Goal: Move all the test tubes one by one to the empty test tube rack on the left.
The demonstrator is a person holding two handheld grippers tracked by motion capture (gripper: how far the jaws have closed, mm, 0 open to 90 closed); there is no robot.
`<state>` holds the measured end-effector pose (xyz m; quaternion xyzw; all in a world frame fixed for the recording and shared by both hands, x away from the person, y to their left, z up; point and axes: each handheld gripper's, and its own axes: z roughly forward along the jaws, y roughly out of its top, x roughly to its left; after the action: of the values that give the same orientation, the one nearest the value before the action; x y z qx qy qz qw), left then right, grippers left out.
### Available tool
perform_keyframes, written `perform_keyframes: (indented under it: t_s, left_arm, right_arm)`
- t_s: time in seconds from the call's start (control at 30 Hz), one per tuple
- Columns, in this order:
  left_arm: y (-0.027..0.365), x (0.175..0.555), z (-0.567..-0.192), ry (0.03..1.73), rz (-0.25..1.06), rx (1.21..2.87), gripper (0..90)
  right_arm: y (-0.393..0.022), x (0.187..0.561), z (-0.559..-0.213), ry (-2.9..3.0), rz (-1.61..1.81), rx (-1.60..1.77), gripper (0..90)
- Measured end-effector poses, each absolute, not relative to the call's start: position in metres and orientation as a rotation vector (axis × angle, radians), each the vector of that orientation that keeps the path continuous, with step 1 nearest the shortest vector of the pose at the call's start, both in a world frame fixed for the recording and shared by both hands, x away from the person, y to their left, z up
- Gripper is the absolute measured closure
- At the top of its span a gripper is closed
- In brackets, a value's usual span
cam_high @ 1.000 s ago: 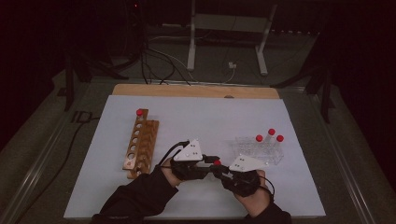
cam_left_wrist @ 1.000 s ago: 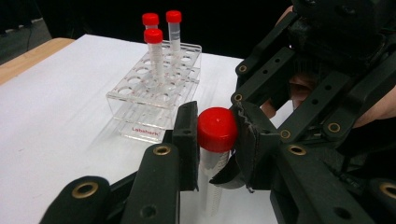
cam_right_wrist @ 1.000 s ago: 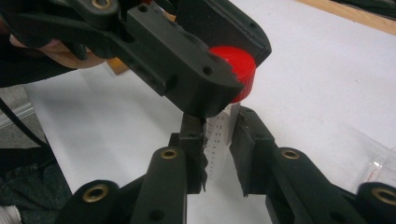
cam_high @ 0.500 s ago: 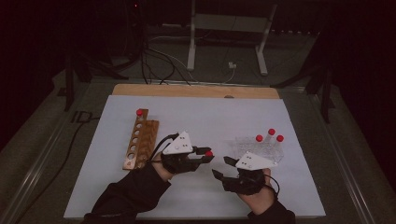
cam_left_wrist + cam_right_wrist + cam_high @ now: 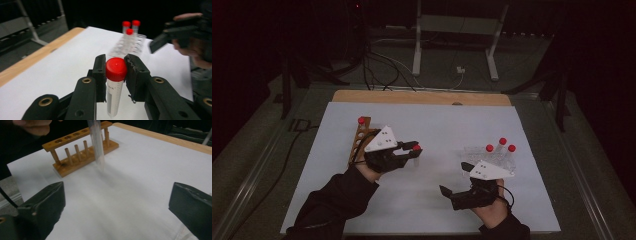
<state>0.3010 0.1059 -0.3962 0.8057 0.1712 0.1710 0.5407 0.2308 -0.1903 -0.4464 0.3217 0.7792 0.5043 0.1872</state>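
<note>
Here the left gripper (image 5: 404, 150) has its jaws clamped on a red-capped tube (image 5: 115, 85), gripping it at the cap so that the clear graduated body hangs down below the jaws, upright in the left gripper view. In the high view that tube (image 5: 416, 150) is held above the white counter (image 5: 437, 125), left of its middle and just right of the wooden rack (image 5: 359, 142), which stands near the counter's left edge with one red-capped tube in its far end. The right gripper (image 5: 459, 182) sits near the counter's front edge, right of the middle, well apart from the left one; its jaws have just been opening and now stand wide with nothing between them, bare counter showing in the gap in the right gripper view. A clear rack (image 5: 492, 157) holding three red-capped tubes stands just behind the right gripper, toward the counter's right edge. A light wooden strip (image 5: 362, 96) runs along the far edge.
</note>
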Motion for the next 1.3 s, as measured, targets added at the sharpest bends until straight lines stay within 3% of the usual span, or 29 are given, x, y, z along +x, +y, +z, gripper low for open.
perform_keyframes:
  t_s: [0.77,1.3]
  left_arm:
    - [0.194,0.338,-0.374,0.692,0.634,1.812,72.1]
    - [0.234,0.355,-0.386,0.858,0.736,1.747,72.2]
  right_arm:
    - [-0.193,0.231,-0.446,2.211,1.459,0.888,0.0]
    - [-0.193,0.231,-0.447,2.217,1.463,0.880,0.0]
